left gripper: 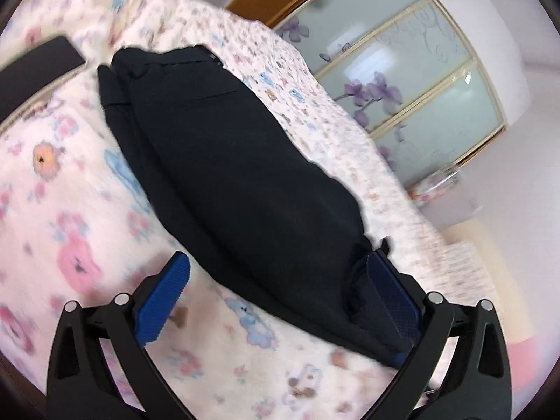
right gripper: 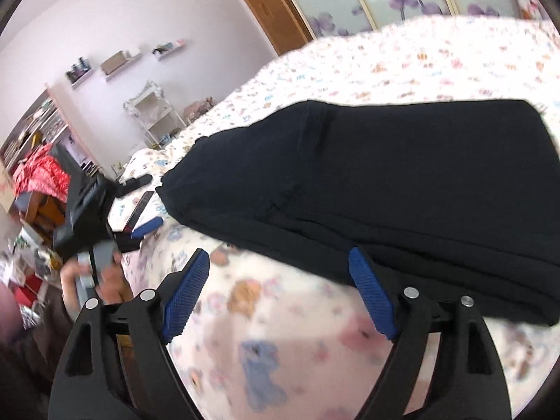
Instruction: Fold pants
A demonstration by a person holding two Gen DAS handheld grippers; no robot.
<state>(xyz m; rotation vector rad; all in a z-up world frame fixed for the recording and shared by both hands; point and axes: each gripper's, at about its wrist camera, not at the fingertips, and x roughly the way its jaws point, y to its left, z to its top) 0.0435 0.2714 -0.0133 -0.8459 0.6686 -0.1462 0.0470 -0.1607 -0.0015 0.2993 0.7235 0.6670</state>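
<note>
Left tool (left gripper: 280,269): blue pads spread wide; dark cloth bunches against the right-hand pad, though blur leaves it unclear whether it is touching or merely in front.
Right tool (right gripper: 280,267): pads spread apart, nothing pinched; the right-hand pad sits just at the near edge of the pants.
Bed (left gripper: 63,189): covered with a pale sheet printed with bears and flowers.
Pants (right gripper: 385,182): black, folded into a long stacked bundle, lying flat on the bed ahead of both tools.
Wardrobe doors (left gripper: 413,80): frosted glass with purple flowers, beyond the bed.
Phone (left gripper: 38,66): dark slab on the bed, apart from the pants.
</note>
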